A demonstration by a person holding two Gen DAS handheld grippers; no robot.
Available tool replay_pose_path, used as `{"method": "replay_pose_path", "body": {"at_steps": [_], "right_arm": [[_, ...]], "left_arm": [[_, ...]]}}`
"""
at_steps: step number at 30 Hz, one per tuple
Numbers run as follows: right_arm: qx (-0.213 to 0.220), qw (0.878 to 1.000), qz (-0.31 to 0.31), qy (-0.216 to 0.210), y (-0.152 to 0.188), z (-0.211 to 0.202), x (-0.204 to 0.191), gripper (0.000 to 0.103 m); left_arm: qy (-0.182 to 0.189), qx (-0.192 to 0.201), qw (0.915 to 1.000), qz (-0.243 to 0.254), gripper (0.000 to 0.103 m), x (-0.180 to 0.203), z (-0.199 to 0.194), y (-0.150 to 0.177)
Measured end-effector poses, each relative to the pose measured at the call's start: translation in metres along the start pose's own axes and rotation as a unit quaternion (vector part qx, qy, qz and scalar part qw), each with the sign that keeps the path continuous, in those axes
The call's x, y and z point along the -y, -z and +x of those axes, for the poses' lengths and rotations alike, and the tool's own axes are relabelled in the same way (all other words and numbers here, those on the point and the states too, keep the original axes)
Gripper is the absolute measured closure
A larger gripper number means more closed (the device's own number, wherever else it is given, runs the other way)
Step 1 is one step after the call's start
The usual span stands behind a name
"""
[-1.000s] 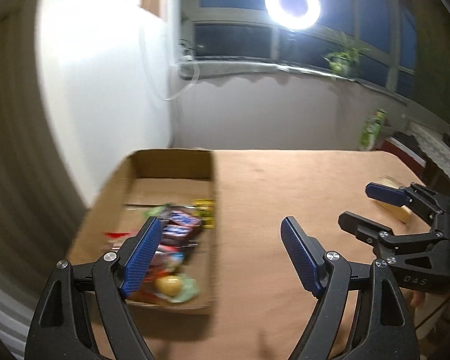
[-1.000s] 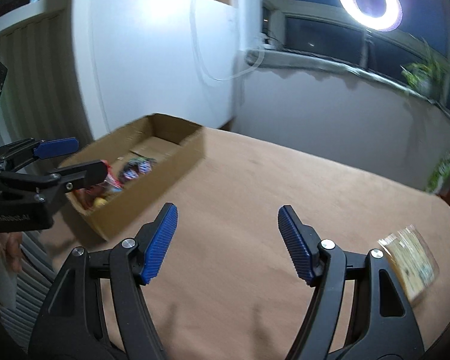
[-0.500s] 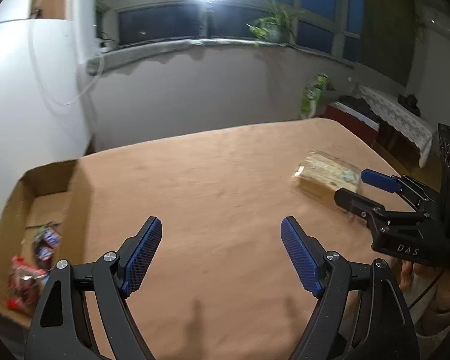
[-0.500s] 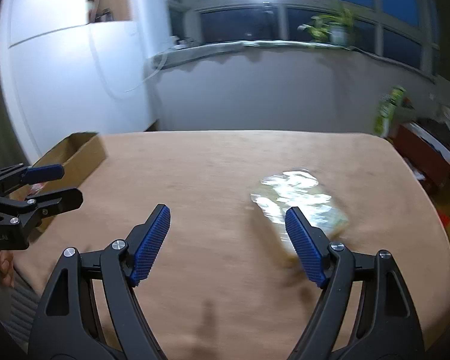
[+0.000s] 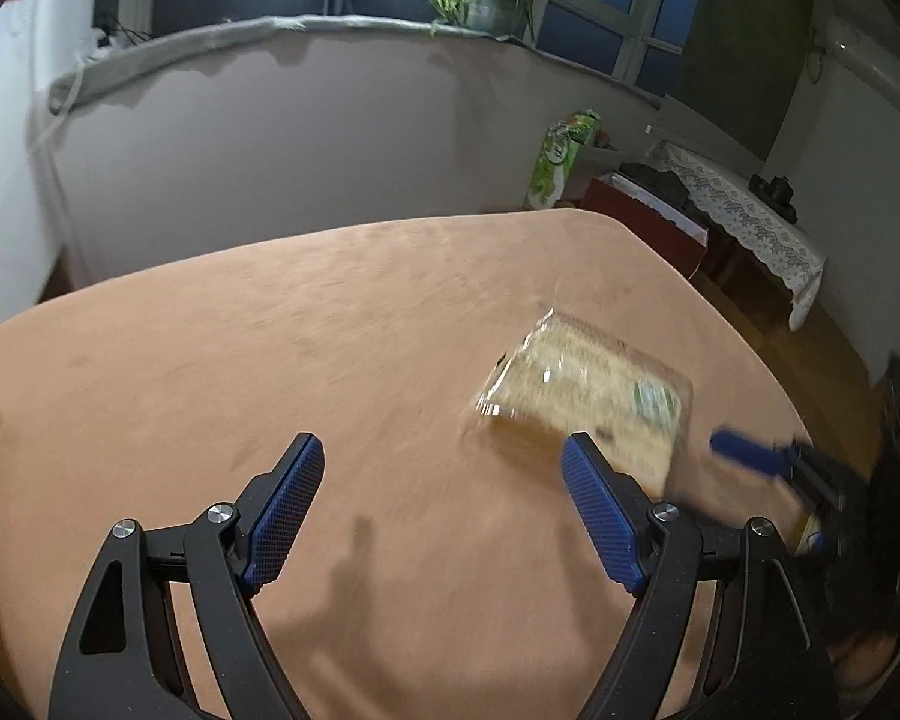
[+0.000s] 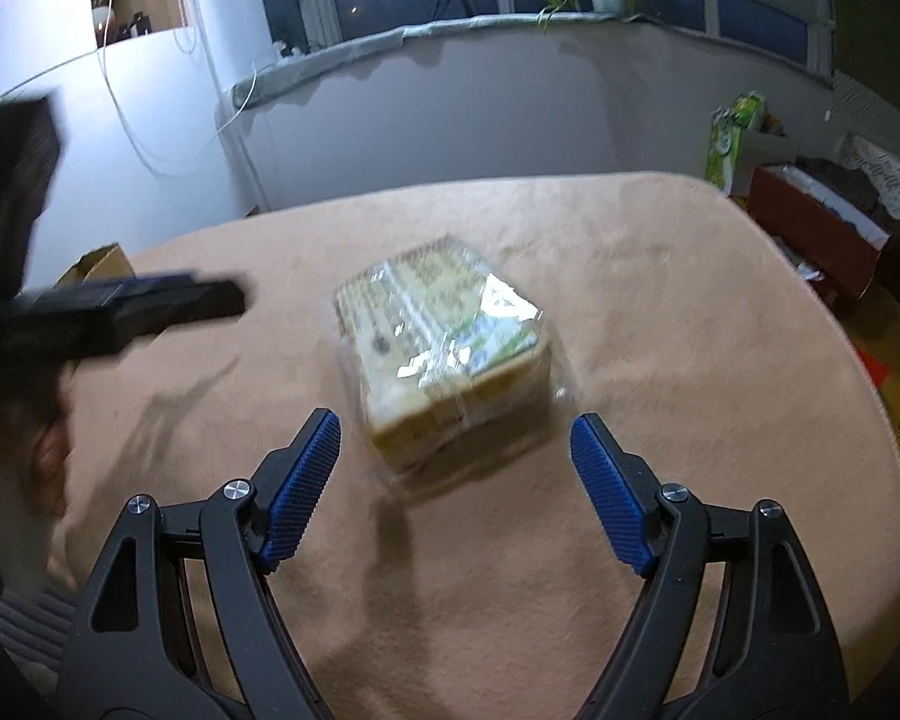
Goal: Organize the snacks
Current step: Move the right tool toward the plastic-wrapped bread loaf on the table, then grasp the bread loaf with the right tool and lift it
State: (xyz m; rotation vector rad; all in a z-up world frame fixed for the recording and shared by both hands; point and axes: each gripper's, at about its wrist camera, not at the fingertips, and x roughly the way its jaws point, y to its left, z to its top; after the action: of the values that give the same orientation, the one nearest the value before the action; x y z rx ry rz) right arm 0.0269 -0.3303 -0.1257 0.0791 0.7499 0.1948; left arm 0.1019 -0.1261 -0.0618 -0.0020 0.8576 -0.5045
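a: one tan table fills both views, and a clear-wrapped snack pack lies flat near its middle.

b: which way does the pack run?

a: in the right wrist view its long axis slants from far left to near right, a short end facing the right gripper.

b: and the grippers?

a: right gripper spread wide, empty, the pack just ahead of its gap. left gripper also spread, empty; the pack sits ahead, off to its right.

black hand-held gripper — blue ribbed pads, silver screws
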Motion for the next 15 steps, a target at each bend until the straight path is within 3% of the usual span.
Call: {"method": "replay_pose_path", "body": {"at_steps": [10,13,15], "right_arm": [[-0.018,1.000,-0.014,-0.004,-0.003,0.024,-0.003,0.022],[-0.013,1.000,-0.015,-0.009,-0.002,0.024,-0.001,0.035],[-0.010,1.000,-0.013,-0.012,-0.002,0.024,-0.001,0.039]], "left_arm": [[0.097,-0.032,0.9943,0.032,0.021,0.016,0.058,-0.028],[0.120,-0.045,0.9908,0.044,0.022,0.023,0.062,-0.026],[0.127,-0.046,0.9895,0.052,0.031,0.026,0.060,-0.025]]}}
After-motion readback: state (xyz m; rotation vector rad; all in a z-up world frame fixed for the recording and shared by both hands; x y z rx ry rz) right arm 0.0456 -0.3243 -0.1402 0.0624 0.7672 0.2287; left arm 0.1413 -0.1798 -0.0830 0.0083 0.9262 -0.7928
